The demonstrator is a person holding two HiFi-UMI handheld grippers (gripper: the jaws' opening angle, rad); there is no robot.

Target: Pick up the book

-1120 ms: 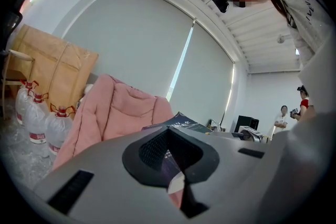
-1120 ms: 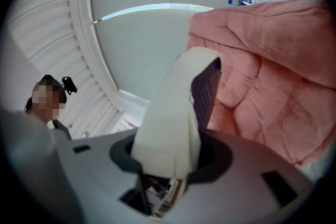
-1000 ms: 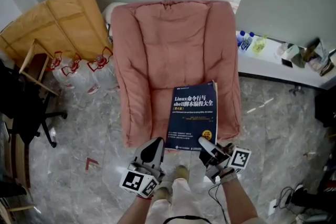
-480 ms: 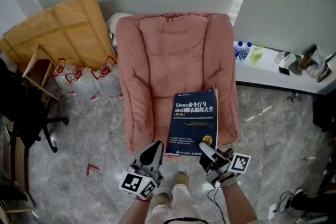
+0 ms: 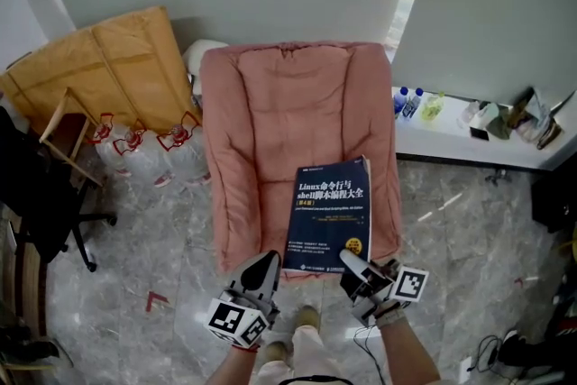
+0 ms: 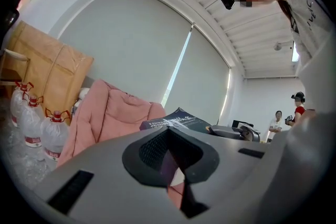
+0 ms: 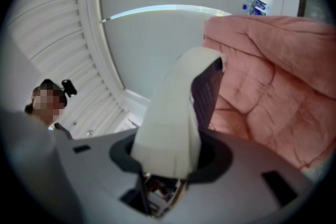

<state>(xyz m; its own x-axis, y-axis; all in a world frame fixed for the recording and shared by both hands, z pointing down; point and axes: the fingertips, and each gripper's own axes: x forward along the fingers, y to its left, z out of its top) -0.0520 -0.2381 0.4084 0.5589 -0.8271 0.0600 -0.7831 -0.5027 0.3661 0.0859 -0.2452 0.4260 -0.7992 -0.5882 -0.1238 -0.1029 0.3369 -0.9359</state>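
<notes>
**Book held at one corner by my right gripper: where the lift could fail**

Nearest me, my left gripper [image 5: 267, 262] hangs just beside the book's near left corner. Its jaws are pressed together on nothing, and its own view shows only a sliver of pink past them. My right gripper [image 5: 348, 259] is clamped on the near right corner of the book [image 5: 332, 207]. In the right gripper view the cream page edges fill the gap between the jaws, with the dark cover on the armchair side.

The book is a thick blue paperback. It is tilted over the seat of the pink armchair [image 5: 288, 104], its near edge at the seat front. I cannot tell whether any part of it touches the cushion.

Risks, as I judge them:
- **Pivoting:** one grip at one corner of a heavy volume lets it turn about the jaws, sag and slide out.
- **Splaying:** the loose pages may fan open and shift the load.
- **No second support:** my left gripper would have to open before it could steady the far side.
- **Where it would fall:** a slip this near the seat front could send the book to the marble floor [image 5: 180, 230] by my feet rather than onto the cushion.

Farther off, the water bottles [image 5: 135, 144], the flattened cardboard [image 5: 99, 59] and the white ledge [image 5: 469, 138] stand well apart and pose no obstacle.
</notes>
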